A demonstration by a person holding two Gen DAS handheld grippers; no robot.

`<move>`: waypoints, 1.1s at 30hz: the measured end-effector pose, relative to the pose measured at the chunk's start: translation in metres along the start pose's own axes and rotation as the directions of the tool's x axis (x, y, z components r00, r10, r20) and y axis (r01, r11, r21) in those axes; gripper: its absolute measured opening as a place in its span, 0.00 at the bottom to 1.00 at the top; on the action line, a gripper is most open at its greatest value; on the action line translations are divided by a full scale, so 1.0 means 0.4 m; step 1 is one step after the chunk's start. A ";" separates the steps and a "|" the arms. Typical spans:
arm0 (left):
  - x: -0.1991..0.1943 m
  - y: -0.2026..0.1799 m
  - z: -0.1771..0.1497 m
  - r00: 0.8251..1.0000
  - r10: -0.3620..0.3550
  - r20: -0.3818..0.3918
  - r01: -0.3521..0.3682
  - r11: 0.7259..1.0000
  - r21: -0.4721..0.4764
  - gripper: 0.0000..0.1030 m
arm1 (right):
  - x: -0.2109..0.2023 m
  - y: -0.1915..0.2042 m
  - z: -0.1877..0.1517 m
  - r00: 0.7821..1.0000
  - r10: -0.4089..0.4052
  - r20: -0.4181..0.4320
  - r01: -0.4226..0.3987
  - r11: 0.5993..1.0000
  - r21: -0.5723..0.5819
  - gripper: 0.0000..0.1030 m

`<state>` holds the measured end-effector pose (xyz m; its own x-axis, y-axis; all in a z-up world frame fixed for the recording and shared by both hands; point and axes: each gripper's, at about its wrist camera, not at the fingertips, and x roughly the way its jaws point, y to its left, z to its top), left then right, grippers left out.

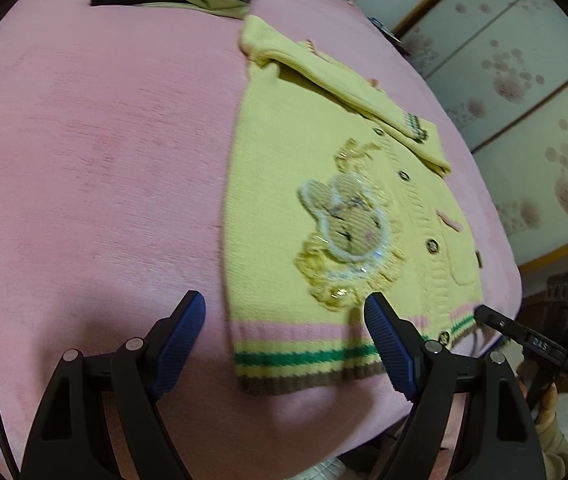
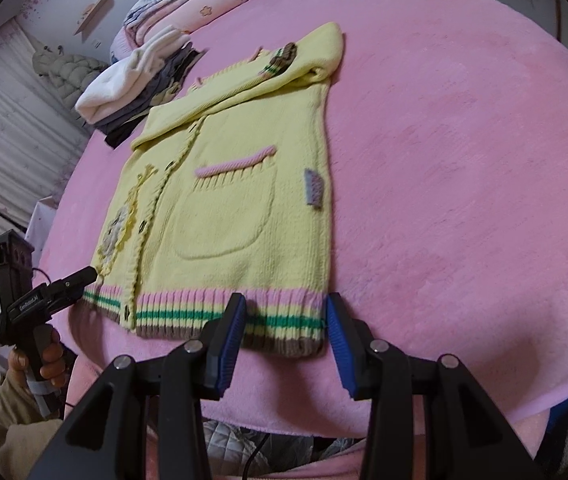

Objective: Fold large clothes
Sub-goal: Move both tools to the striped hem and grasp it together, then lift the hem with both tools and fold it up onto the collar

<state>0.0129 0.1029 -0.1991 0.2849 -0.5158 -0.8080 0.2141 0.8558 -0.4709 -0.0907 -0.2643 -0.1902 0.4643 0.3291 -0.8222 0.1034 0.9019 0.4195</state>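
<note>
Left gripper (image 1: 284, 344): blue-padded fingers spread wide, nothing between the pads, poised over the striped hem at the 6 o'clock corner of a yellow knit cardigan (image 1: 324, 208); right gripper (image 2: 286, 340): fingers parted, straddling the hem's other corner without pinching it. Cardigan lies flat on a pink blanket (image 2: 464, 160), sleeves folded across its top, pocket (image 2: 227, 204) facing up; folded clothes stack (image 2: 135, 84) at 11 o'clock
</note>
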 end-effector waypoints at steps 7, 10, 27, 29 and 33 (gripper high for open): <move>0.033 -0.030 -0.008 1.000 -0.011 -0.018 0.012 0.998 0.056 0.78 | 0.020 0.008 -0.003 0.999 0.045 -0.008 -0.045 0.999 -0.004 0.38; 0.036 -0.044 -0.014 0.999 -0.027 -0.029 0.029 0.997 0.065 0.74 | 0.031 0.019 -0.006 0.997 0.067 -0.023 -0.068 0.997 -0.025 0.18; 0.006 -0.082 0.018 0.997 -0.073 -0.025 0.071 0.996 -0.047 0.11 | -0.035 0.054 0.033 0.994 0.095 0.060 -0.091 0.993 -0.070 0.12; -0.018 -0.094 0.045 0.995 -0.099 0.005 0.099 0.993 -0.062 0.11 | -0.057 0.062 0.053 0.990 0.108 0.088 -0.101 0.992 -0.081 0.12; -0.056 -0.102 0.114 0.987 -0.144 0.066 0.151 0.983 -0.107 0.11 | -0.102 0.081 0.121 0.978 0.141 0.154 -0.126 0.987 -0.103 0.12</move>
<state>0.0406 0.0776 -0.1456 0.3120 -0.6351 -0.7066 0.1528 0.7676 -0.6225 -0.0637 -0.2620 -0.1244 0.6044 0.4056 -0.6857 -0.0471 0.8774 0.4775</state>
